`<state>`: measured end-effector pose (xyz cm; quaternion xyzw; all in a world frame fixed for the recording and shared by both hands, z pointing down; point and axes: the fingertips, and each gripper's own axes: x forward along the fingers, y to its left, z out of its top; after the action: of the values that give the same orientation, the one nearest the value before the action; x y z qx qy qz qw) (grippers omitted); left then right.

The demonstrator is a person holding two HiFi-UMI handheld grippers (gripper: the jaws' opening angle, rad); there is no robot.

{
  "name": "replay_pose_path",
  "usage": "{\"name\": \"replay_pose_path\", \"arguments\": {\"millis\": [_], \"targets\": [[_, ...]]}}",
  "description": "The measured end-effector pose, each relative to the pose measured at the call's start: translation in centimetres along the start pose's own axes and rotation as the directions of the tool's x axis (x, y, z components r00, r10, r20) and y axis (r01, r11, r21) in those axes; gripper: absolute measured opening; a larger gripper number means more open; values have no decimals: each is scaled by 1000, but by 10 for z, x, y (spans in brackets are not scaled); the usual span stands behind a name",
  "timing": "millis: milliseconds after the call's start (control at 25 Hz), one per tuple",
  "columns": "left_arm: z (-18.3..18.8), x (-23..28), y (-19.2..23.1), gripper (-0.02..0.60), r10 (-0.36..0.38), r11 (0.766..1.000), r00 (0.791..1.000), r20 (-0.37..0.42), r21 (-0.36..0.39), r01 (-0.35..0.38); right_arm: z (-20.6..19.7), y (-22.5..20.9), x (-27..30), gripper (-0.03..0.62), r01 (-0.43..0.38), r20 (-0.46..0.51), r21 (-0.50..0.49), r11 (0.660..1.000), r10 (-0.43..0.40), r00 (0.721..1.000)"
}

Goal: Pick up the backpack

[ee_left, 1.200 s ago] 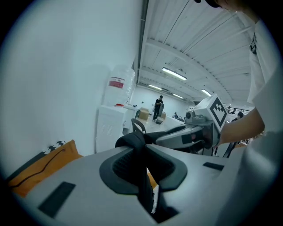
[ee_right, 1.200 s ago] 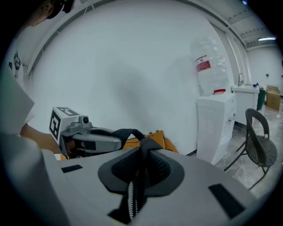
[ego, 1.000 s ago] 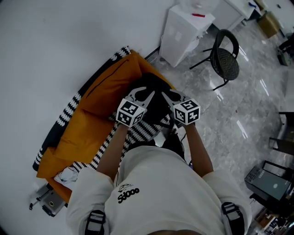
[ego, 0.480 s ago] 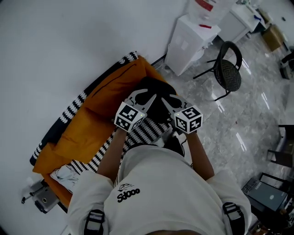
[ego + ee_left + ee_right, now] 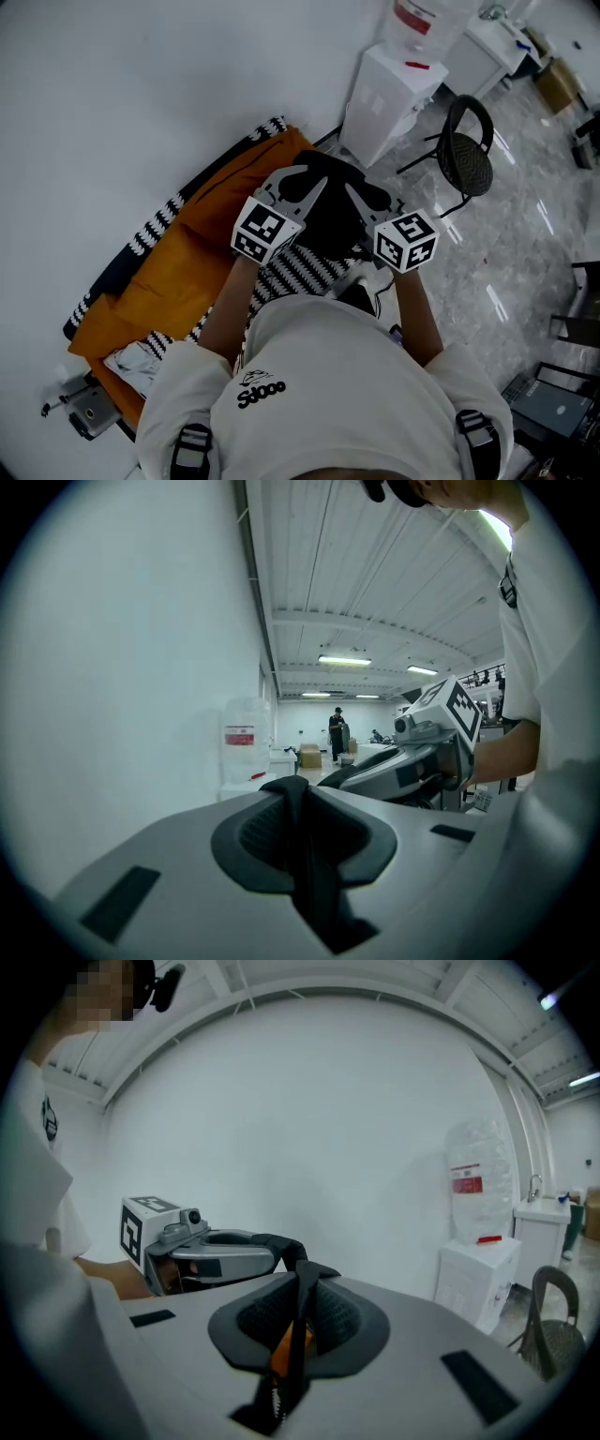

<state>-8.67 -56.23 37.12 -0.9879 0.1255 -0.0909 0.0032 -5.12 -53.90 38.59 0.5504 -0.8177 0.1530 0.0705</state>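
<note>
The black backpack [image 5: 330,204] hangs in front of me over the orange couch, held by its top. My left gripper [image 5: 307,180] is shut on a black strap [image 5: 298,794] of it. My right gripper [image 5: 358,193] is shut on another black strap [image 5: 302,1288], and a bit of orange shows between its pads. The two grippers are side by side, jaws pointing away from me and nearly level. The right gripper's body [image 5: 417,759] shows in the left gripper view, and the left one's [image 5: 202,1252] in the right gripper view. Zigzag black-and-white fabric [image 5: 300,272] hangs under the grippers.
An orange couch [image 5: 178,272] with striped black-and-white trim stands against the white wall. A white water dispenser [image 5: 389,89] and a black mesh chair [image 5: 466,141] stand beyond it on the grey polished floor. A small metal device [image 5: 86,408] lies at the couch's near end.
Both grippers have risen together with the backpack's straps in them, and the black backpack has come up off the couch with them. Neither grip has changed.
</note>
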Motion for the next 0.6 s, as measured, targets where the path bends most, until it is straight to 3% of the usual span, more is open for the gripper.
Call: {"name": "replay_pose_path", "arguments": {"millis": [320, 600], "targets": [[62, -18, -11, 55, 38, 989, 998, 44, 143, -44, 59, 25, -26, 58, 16, 62, -97, 995, -10, 998], [92, -33, -21, 55, 40, 987, 995, 88, 154, -53, 89, 36, -41, 58, 49, 107, -130, 990, -35, 994]]}}
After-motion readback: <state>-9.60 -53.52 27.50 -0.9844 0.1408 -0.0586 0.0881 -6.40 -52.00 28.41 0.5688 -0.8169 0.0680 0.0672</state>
